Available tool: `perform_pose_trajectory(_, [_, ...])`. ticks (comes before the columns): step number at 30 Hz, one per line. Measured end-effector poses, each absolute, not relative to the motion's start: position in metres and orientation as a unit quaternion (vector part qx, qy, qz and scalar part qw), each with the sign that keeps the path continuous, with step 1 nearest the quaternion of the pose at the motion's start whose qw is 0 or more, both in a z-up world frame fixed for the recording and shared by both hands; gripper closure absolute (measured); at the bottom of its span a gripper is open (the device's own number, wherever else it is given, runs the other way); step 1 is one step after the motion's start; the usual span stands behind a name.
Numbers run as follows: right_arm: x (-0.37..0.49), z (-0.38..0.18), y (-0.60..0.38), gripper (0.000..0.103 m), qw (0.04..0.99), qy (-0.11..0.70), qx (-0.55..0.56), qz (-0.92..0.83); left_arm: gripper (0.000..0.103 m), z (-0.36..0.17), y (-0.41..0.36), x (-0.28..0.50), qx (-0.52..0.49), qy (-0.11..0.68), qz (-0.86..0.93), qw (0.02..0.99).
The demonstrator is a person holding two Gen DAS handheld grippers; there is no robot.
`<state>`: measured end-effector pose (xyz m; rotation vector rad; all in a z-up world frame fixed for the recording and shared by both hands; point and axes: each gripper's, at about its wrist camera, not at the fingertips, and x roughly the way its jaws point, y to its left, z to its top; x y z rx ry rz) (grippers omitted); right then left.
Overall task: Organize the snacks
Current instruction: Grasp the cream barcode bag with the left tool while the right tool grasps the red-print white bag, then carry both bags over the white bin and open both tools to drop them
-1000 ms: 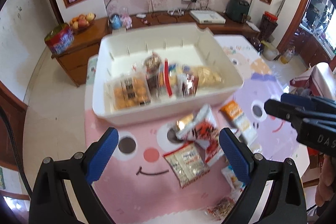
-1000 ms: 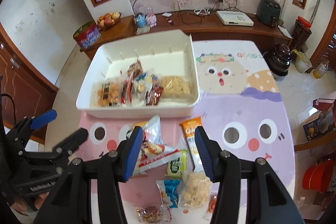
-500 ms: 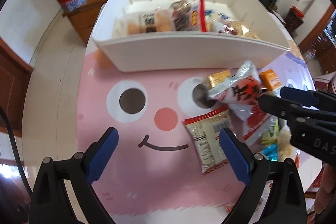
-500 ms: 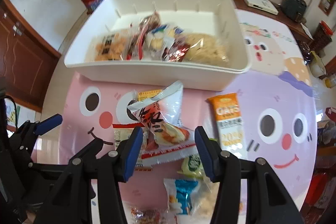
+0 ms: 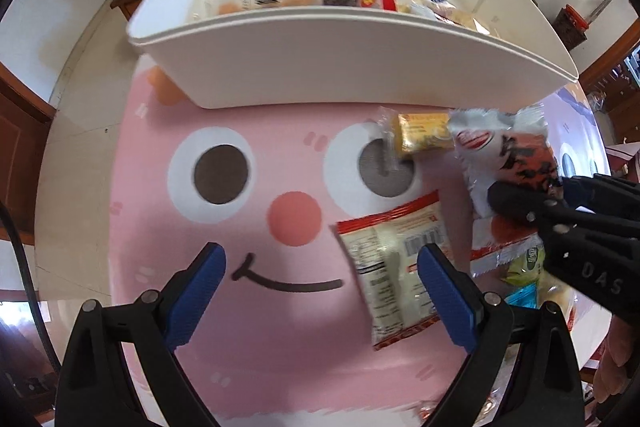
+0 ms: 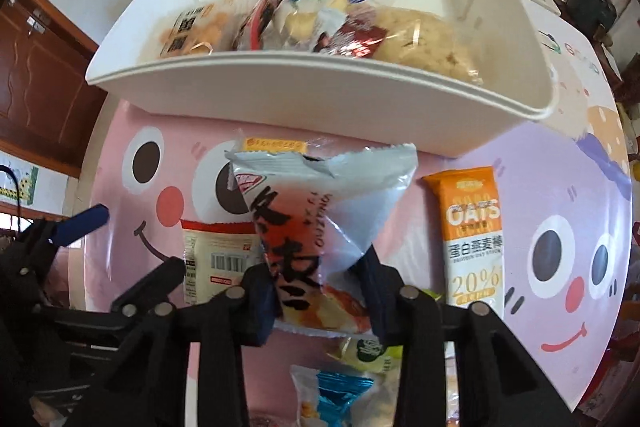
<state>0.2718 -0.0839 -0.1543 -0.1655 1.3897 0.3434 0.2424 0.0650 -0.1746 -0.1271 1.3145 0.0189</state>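
The right hand-held gripper (image 6: 320, 291) has just been closing its jaws, and the white-and-orange snack bag (image 6: 320, 219) now sits between them: the 2 pads press on the bag's lower part, so I read this as a grip taken or nearly taken. The bag stands tilted, its crimped top edge pointing up and away toward the white bin (image 6: 320, 95), its long axis running roughly along the line the gripper points. Under and beside it lie a flat white packet with a red border (image 6: 216, 259) to the left, an orange oat bar (image 6: 472, 235) to the right, and a green packet (image 6: 370, 351) and a blue packet (image 6: 340, 395) nearer the camera, all on the pink cartoon-face mat that covers the counter (image 6: 540, 187).

The left hand-held gripper (image 5: 320, 291) hangs open over the mat, its blue pads wide apart and touching nothing I can make out; the right pad overlaps the red-bordered packet (image 5: 394, 267) in view, though contact cannot be told. From that side the bag (image 5: 508, 163) shows with the right gripper's black fingers across its lower end.

The bin lies straight ahead of both grippers, just beyond the loose snacks, with several packets already lined up in its near half and the far half bare. The right hand is the one on the bag, so the coming move looks like a lift up and forward over the bin's near wall, which stands higher than the bag lies. The bag is puffy and slick, so a pinch low on it could let it swing or slip.
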Motion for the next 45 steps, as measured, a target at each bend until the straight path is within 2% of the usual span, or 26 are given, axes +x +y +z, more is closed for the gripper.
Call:
perform_pose_trajectory(12, [0.273,-0.143,-0.126,0.069,0.765,0.63,-0.041,0.128,0.008,-0.199,0.027,0.252,-0.066,0.659,0.001,0.749])
perform_pose_trajectory(15, [0.274,-0.142,-0.126,0.069,0.765,0.63,-0.038,0.128,0.023,-0.201,0.02,0.248,-0.043,0.662,0.017,0.748])
perform_pose_trajectory(16, [0.273,-0.142,-0.126,0.069,0.765,0.63,-0.039,0.128,0.03,-0.199,0.019,0.246,-0.038,0.658,0.017,0.751])
perform_pose_trajectory(17, [0.273,-0.142,-0.127,0.069,0.765,0.629,-0.04,0.129,0.041,-0.198,0.018,0.244,-0.036,0.655,0.016,0.754])
perform_pose_trajectory(20, [0.274,-0.144,-0.122,0.069,0.764,0.63,-0.042,0.13,0.058,-0.192,0.013,0.239,-0.022,0.648,0.003,0.761])
perform_pose_trajectory(28, [0.267,-0.144,-0.113,0.069,0.76,0.633,-0.045,0.138,0.059,-0.178,0.021,0.229,-0.013,0.642,-0.014,0.766])
perform_pose_trajectory(39, [0.247,-0.121,-0.102,0.069,0.766,0.625,-0.03,0.147,0.059,-0.103,0.036,0.227,0.001,0.587,-0.016,0.809])
perform_pose_trajectory(45, [0.245,-0.08,-0.099,0.069,0.788,0.596,-0.017,0.155,0.059,-0.058,0.056,0.228,-0.015,0.543,-0.008,0.839])
